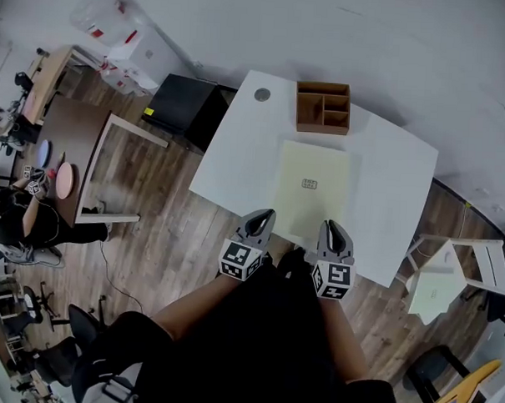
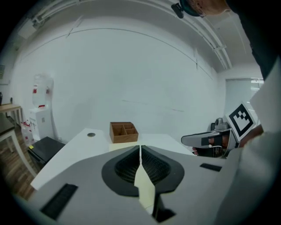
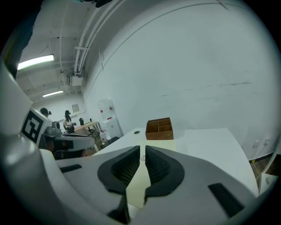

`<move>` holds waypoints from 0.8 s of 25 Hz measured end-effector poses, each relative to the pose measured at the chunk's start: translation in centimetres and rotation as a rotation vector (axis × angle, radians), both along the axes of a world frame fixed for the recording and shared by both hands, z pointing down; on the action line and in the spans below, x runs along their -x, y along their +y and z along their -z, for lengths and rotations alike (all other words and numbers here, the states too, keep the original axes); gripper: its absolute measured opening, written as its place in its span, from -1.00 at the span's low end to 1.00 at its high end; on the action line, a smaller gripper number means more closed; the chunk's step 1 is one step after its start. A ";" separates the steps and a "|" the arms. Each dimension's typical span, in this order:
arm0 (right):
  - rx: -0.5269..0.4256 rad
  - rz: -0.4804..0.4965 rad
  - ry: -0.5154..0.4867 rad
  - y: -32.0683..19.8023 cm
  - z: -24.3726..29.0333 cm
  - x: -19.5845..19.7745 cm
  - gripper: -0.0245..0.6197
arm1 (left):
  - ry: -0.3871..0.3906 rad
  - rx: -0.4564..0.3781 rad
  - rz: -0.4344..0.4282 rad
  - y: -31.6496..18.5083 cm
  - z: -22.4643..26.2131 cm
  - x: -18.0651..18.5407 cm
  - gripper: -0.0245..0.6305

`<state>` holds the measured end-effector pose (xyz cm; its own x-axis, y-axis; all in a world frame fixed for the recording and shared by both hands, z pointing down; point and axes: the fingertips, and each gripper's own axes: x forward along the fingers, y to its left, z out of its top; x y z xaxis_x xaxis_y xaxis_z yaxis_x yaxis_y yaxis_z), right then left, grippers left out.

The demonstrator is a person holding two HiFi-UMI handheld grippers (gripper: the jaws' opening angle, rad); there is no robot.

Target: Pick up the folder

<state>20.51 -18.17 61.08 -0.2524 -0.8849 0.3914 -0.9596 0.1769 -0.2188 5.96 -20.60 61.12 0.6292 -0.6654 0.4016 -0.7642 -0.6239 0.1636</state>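
Note:
A pale yellow folder (image 1: pixel 311 191) lies flat on the white table (image 1: pixel 387 186), with a small label at its middle. My left gripper (image 1: pixel 263 215) and right gripper (image 1: pixel 334 228) hover side by side at the folder's near edge, both shut with nothing between the jaws. In the left gripper view the shut gripper (image 2: pixel 140 148) points across the table, and the folder (image 2: pixel 145 190) shows below the jaws. In the right gripper view the shut gripper (image 3: pixel 143 151) points the same way, with the folder (image 3: pixel 137 186) beneath it.
A brown wooden organizer (image 1: pixel 323 107) with compartments stands at the table's far edge, beyond the folder. A round grommet (image 1: pixel 262 94) sits far left. A black cabinet (image 1: pixel 180 104) stands left of the table, a white chair (image 1: pixel 471 263) right. A person (image 1: pixel 22 220) sits far left.

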 end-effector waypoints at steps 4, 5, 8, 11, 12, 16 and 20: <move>0.049 0.020 -0.021 -0.6 -2.4 -0.9 -0.80 | -0.081 0.057 -0.019 -0.9 -2.8 0.1 -0.88; 0.067 0.021 -0.017 -0.8 -3.0 -1.1 -0.80 | -0.093 0.063 -0.029 -1.1 -3.3 -0.1 -0.88; 0.117 0.072 0.051 -1.1 -4.8 -0.9 -0.80 | -0.086 0.111 -0.019 -2.2 -5.2 0.0 -0.88; 0.169 0.131 0.102 -1.2 -6.7 -0.5 -0.80 | -0.086 0.205 0.014 -2.9 -8.2 0.7 -0.87; 0.197 0.131 0.089 -1.2 -7.5 -0.7 -0.80 | -0.090 0.238 0.024 -2.9 -9.2 0.9 -0.84; 0.289 0.085 -0.015 -1.8 -10.5 -2.3 -0.38 | -0.105 0.344 0.014 -3.3 -12.3 0.9 -0.45; 0.382 0.060 -0.099 -1.7 -13.5 -3.2 -0.20 | -0.090 0.441 0.026 -3.1 -14.6 0.9 -0.32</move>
